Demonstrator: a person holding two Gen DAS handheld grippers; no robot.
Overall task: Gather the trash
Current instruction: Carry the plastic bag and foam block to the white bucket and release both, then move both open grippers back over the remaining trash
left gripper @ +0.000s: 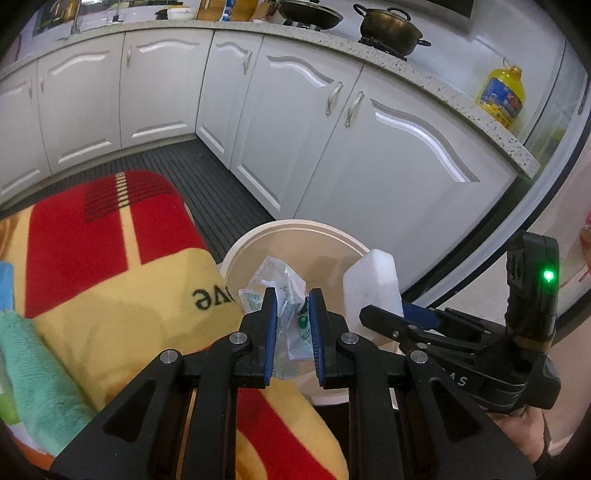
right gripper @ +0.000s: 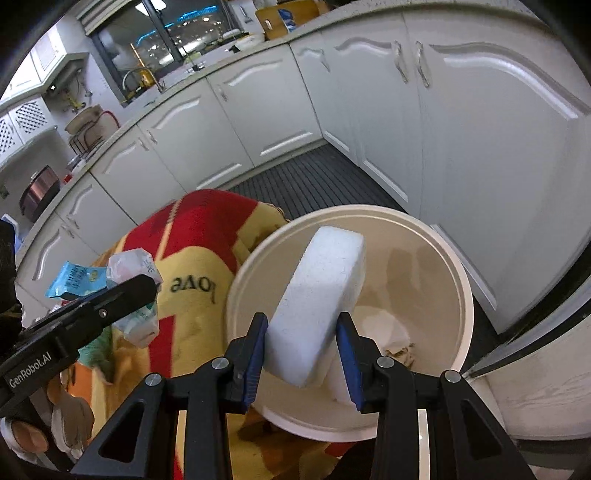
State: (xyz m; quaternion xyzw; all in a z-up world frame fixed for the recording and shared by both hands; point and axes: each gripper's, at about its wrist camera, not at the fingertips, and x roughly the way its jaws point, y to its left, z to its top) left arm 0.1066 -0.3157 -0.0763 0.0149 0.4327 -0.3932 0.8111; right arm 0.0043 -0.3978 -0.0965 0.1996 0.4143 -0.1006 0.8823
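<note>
since the right gripper (right gripper: 301, 347) pinches the white foam block (right gripper: 317, 299) over the cream bin (right gripper: 458, 295) ahead, and the left gripper (left gripper: 293, 325) pinches crumpled wrappers (left gripper: 291, 317), spread each directly above the opening.

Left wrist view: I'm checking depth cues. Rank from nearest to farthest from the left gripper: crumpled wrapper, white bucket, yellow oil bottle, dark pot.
1. Crumpled wrapper, held between the left gripper fingers.
2. White bucket, just beyond and below.
3. Yellow oil bottle, on the counter, far right.
4. Dark pot, on the stove, top.
</note>
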